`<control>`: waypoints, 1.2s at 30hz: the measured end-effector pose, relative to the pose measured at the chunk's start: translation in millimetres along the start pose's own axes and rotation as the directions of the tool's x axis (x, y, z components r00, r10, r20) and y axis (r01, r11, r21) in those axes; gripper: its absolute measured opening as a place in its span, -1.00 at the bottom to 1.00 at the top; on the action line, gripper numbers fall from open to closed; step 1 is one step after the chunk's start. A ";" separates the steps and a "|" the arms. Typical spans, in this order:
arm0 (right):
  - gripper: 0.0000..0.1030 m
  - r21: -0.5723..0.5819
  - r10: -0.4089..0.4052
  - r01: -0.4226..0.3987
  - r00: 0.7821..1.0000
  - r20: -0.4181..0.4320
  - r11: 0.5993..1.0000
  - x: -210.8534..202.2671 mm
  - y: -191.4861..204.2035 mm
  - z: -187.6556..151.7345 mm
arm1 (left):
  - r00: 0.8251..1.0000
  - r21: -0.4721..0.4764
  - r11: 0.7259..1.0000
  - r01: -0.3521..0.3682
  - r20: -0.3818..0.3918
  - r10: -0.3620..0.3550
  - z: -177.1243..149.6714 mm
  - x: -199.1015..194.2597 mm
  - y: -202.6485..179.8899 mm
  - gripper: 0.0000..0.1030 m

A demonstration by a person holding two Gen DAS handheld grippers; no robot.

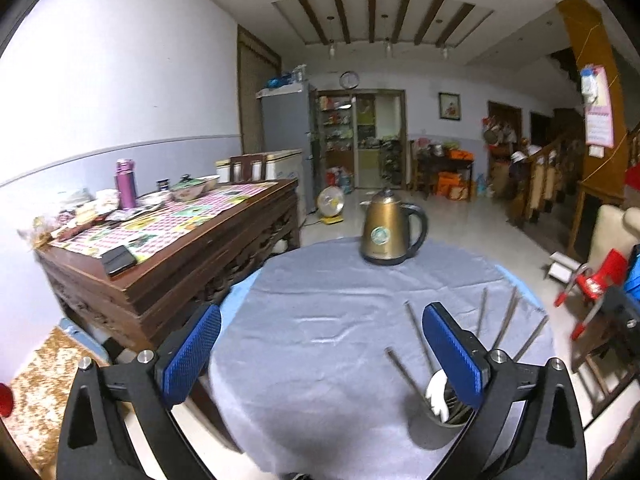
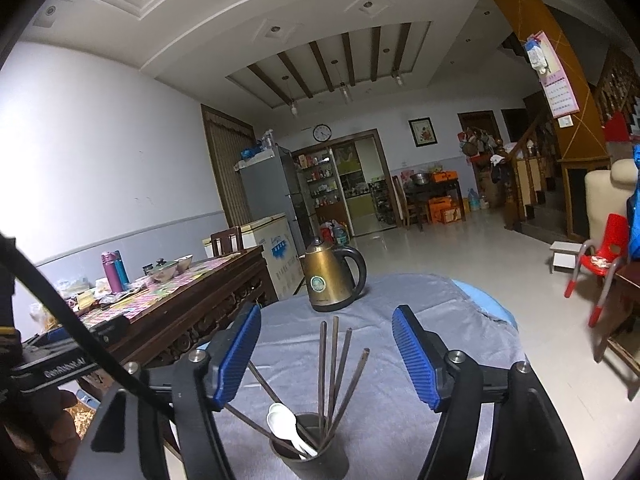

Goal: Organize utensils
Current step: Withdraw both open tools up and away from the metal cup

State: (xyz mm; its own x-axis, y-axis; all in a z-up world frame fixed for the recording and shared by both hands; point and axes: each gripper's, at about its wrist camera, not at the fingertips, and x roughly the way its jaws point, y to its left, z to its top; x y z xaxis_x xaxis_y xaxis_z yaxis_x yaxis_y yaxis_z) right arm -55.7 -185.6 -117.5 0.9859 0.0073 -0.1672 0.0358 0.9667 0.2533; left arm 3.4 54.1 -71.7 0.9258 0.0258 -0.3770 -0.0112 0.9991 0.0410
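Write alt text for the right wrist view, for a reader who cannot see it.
A dark cylindrical utensil holder stands on a round table under a grey cloth, holding several long dark chopsticks and white plastic spoons. The open blue-padded right claw frames it without touching. Behind stands a gold metal kettle with a black handle.

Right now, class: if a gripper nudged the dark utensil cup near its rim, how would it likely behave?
The utensil cup would probably tip: it looks narrow, and the chopsticks lean well beyond its rim. It may also slide, since the grey cloth looks smooth.
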 end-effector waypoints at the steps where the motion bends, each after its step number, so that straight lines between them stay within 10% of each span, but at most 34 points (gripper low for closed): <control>1: 0.43 0.002 -0.003 0.003 1.000 -0.006 1.000 -2.2 -1.3 0.6 | 1.000 0.005 1.000 -0.010 -0.005 0.010 -1.4 -1.0 -0.3 0.95; 36: 0.54 0.015 0.024 -0.021 0.971 -0.237 1.000 -36.2 7.0 -22.5 | 0.998 0.061 0.996 -0.062 -0.028 0.064 -17.5 -30.3 -10.7 0.95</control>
State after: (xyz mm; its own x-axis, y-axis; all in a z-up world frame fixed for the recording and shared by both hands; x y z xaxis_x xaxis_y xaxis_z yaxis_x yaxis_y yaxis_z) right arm -94.9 -173.3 -131.1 0.9197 0.0904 -0.3820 0.0178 0.9625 0.2708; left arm -31.2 43.2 -76.9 0.9123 0.0902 -0.3995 -0.0451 0.9916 0.1209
